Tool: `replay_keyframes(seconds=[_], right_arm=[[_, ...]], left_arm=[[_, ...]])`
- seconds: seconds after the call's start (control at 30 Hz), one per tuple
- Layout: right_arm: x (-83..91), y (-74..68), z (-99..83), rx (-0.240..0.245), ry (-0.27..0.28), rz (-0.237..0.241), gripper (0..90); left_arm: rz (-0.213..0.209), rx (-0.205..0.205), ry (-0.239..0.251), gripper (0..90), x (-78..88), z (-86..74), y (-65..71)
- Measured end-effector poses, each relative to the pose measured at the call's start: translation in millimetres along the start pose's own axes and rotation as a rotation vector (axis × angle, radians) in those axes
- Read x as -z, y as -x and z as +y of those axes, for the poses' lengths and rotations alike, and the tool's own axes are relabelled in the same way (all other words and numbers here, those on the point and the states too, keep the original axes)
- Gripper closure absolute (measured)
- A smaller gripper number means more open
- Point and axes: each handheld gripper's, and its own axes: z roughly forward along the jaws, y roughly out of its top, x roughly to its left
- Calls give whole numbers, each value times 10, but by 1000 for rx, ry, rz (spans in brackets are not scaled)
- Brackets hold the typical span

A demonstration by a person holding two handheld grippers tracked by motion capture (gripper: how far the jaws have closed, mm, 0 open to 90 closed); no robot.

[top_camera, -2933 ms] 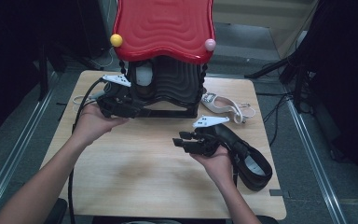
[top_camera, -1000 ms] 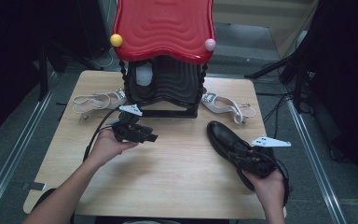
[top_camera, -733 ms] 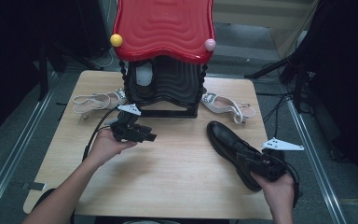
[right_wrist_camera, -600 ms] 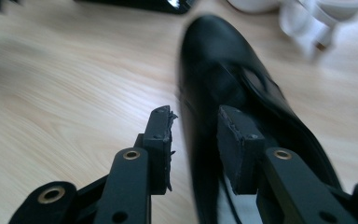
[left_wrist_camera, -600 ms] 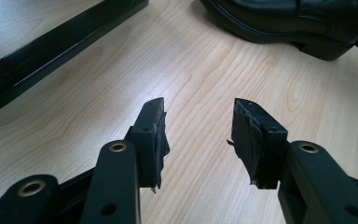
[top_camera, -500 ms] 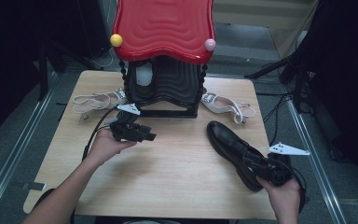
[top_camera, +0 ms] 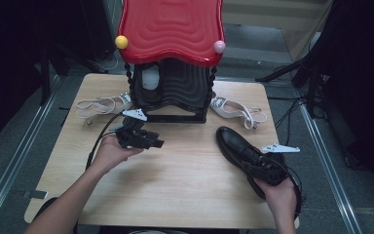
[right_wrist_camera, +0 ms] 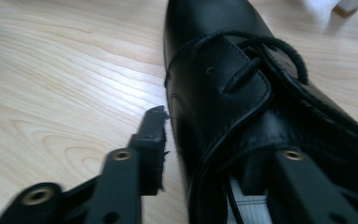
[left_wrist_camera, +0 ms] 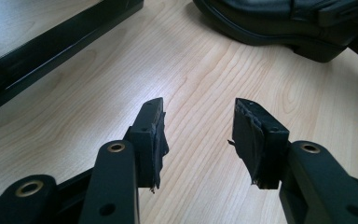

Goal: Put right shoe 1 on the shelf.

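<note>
Desk (top_camera: pixel 175 195) under both claws. Black leather shoe (top_camera: pixel 238 148) lies ahead of my right claw (right_wrist_camera: pixel 205 149), its side wall between the jaws, 1 jaw inside the opening; I can't tell if the pads press. Stiff collar, smooth upper, moderate weight: I judge the collar the best hold. Left claw (left_wrist_camera: pixel 198 135) released, holding nothing, well apart from the shoe.

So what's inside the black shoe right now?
One jaw of the right gripper reaches into the shoe opening over a pale insole; the other stays outside. The toe end inside is covered.
</note>
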Motion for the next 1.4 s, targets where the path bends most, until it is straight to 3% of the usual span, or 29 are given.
replay_keyframes(seconds=[0.03,0.1,0.13,0.17,0.2,0.4,0.8,1.4], right_arm=[[-3,-2,11,2,-1,0,650],[-9,61,9,-71,2,80,764],[-9,61,9,-71,2,80,764],[0,119,11,-118,-1,127,804],[4,126,16,-119,-3,128,807],[28,66,79,-103,-6,134,811],[8,-185,228,-40,1,211,805],[-295,-580,500,68,-50,304,801]], left_arm=[[3,-2,1,527,3,-6,1],[12,0,1,514,6,-18,5],[12,0,1,515,6,-18,5],[8,5,5,515,10,-21,4],[7,9,9,515,13,-23,2],[46,17,11,459,28,-39,-9],[32,29,22,420,81,-69,13],[65,64,48,421,229,-241,22]])
